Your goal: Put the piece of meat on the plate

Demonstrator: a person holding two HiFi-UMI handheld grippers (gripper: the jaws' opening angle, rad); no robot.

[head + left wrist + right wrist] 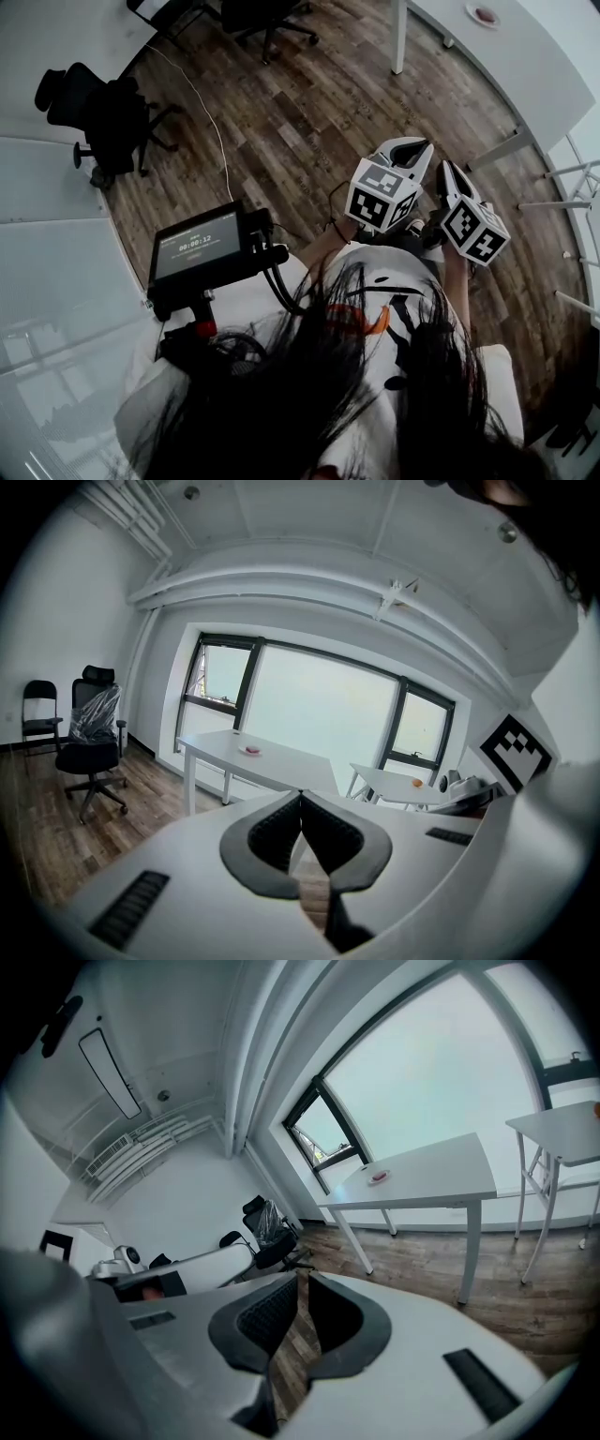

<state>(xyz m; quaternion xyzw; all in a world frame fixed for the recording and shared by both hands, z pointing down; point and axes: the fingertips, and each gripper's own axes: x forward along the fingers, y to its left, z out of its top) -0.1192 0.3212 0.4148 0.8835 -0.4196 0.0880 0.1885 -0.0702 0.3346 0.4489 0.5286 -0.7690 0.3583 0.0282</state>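
Observation:
A small round plate [483, 14] with something pinkish-red on it lies on the white table [525, 56] at the far right. It also shows far off as the plate [250, 750] in the left gripper view and the plate [378, 1177] in the right gripper view. My left gripper [422, 148] and right gripper [443, 171] are held side by side close to the person's body, over the wooden floor and well short of the table. The left gripper [300, 795] is shut and empty. The right gripper [302, 1277] is also shut with nothing in it.
A tablet screen [197, 246] on a mount sits at the person's left. Black office chairs [108, 112] stand at the far left, another chair [267, 19] at the top. A second white table [403, 782] carries a small orange thing [417, 783]. Wooden floor [309, 103] lies between.

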